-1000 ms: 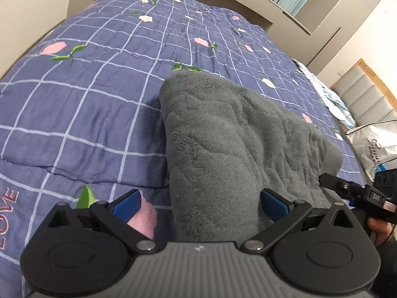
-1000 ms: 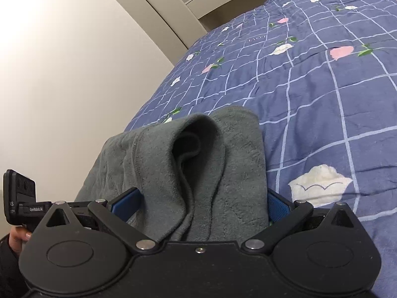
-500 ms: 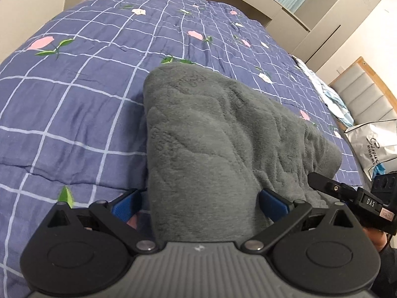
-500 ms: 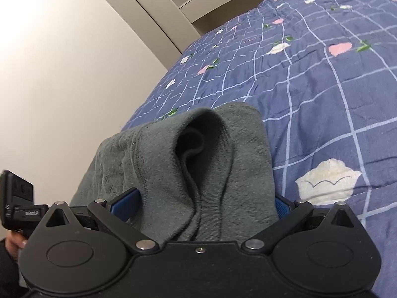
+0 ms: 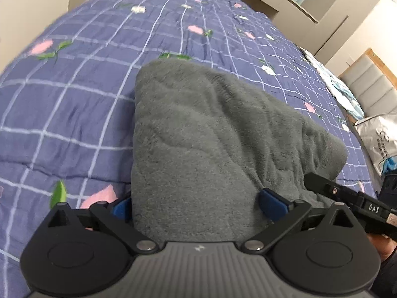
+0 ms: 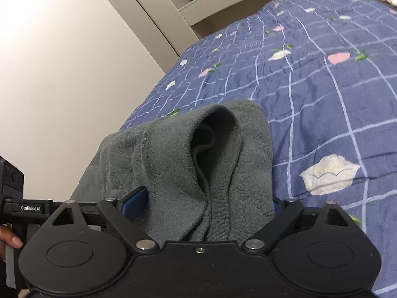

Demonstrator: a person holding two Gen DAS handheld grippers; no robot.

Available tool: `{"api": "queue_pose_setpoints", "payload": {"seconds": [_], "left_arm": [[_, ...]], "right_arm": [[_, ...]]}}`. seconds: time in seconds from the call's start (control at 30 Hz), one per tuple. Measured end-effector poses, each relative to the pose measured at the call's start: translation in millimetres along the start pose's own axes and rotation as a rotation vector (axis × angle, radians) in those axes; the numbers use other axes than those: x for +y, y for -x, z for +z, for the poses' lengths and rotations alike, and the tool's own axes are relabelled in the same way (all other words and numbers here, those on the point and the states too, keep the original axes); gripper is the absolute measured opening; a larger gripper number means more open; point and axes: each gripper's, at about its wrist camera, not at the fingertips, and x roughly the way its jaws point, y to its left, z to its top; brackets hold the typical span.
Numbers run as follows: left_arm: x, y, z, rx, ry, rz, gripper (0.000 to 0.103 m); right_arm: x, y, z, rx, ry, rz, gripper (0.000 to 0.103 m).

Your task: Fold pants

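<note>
Pants of thick grey fleece [image 5: 211, 134] are lying bunched and partly folded on a blue quilted bedspread [image 5: 74, 79] crossed by pale grid lines and printed with pink and white flowers. Seen from the left wrist, the left gripper [image 5: 198, 204], black with blue pads, is straddling the near end of the fleece: its jaws are standing wide, with the cloth filling the gap and pressing against both pads, so it is bracketing the bundle rather than pinching it tight. At the far right of that view, the other black handheld tool is showing beside the fabric, with part of a hand beneath it.

Seen from the right wrist, the right gripper [image 6: 206, 202] is also standing wide apart around the pants [image 6: 188, 164], where a rolled hem or opening is gaping toward the camera. Cloth is filling the space between its blue pads too. Beige cabinets [image 6: 153, 12] and a white wall are rising beyond the bed's edge. A person's fingers [image 6: 11, 239] are curling around the other tool at the left edge.
</note>
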Motion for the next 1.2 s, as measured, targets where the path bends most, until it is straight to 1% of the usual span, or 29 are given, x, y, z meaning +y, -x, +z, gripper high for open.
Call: {"api": "queue_pose_setpoints", "payload": {"seconds": [0.07,0.1,0.13,0.3,0.4,0.53,0.6,0.73,0.8,0.9,1.0,1.2], "left_arm": [[3,-1,1,0.006,0.025,-0.01,0.103],[2,0,1,0.004,0.018,-0.005,0.102],[0,2,1,0.0,0.006,-0.001,0.098],[-8,8,2,-0.003,-0.001,0.023,0.091],[-12,10,1,-0.013,0.009,0.045,0.088],[-22,14,-2,-0.032,-0.002,0.078,0.085],[-25,17,-2,-0.037,-0.003,0.082,0.083],[-28,24,-7,-0.042,-0.013,0.082,0.08],[-28,29,-9,-0.049,-0.012,0.08,0.078],[-27,37,-10,-0.056,0.005,0.066,0.075],[-25,44,-8,-0.052,0.023,0.06,0.071],[-20,60,-3,-0.067,0.04,0.101,0.068]], "right_arm": [[0,-5,0,0.013,-0.003,-0.001,0.101],[1,-5,0,0.012,0.002,-0.007,0.101],[3,-5,0,0.012,0.008,-0.013,0.1],[7,4,-1,0.002,0.009,-0.014,0.086],[11,8,-1,-0.002,0.008,-0.017,0.081],[20,11,-4,-0.012,0.015,-0.049,0.076],[21,13,-4,-0.026,0.009,-0.051,0.071],[27,24,-9,-0.052,0.01,-0.054,0.065],[31,29,-13,-0.066,0.01,-0.055,0.06],[37,38,-17,-0.096,0.002,-0.044,0.054],[46,46,-17,-0.117,0.003,-0.03,0.05],[73,50,-9,-0.115,0.018,0.029,0.048]]}}
